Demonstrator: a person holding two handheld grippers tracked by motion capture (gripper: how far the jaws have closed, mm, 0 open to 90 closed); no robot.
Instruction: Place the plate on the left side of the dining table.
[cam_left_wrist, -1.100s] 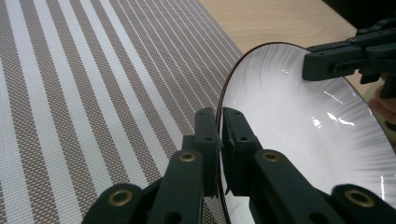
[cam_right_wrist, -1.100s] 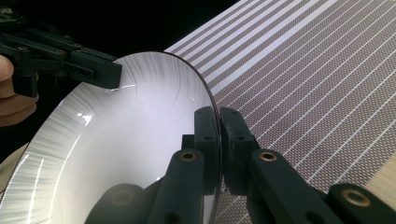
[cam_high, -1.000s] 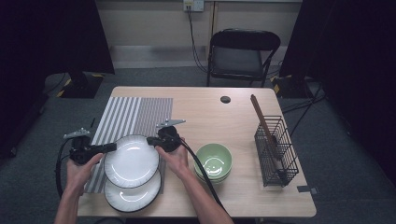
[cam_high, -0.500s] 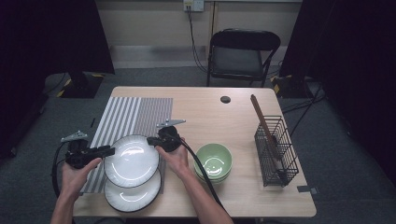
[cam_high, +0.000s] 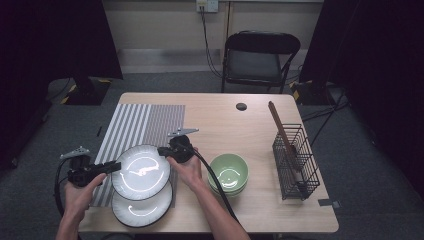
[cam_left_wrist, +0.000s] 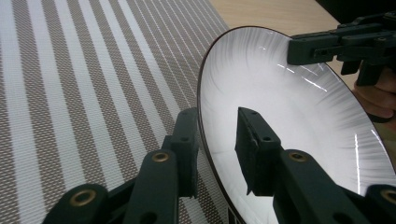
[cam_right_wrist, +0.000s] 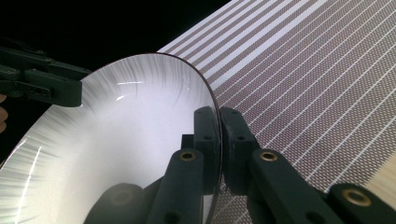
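My right tongs pinch the top plate's right rim; my left tongs gape around its left rim, above the lower plate beside the mat.

Table: striped mat, bowls, rack.

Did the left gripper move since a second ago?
Yes. In the high view the left gripper has slid toward the person's side of the table, farther down the striped mat, jaws open astride the top plate's rim.
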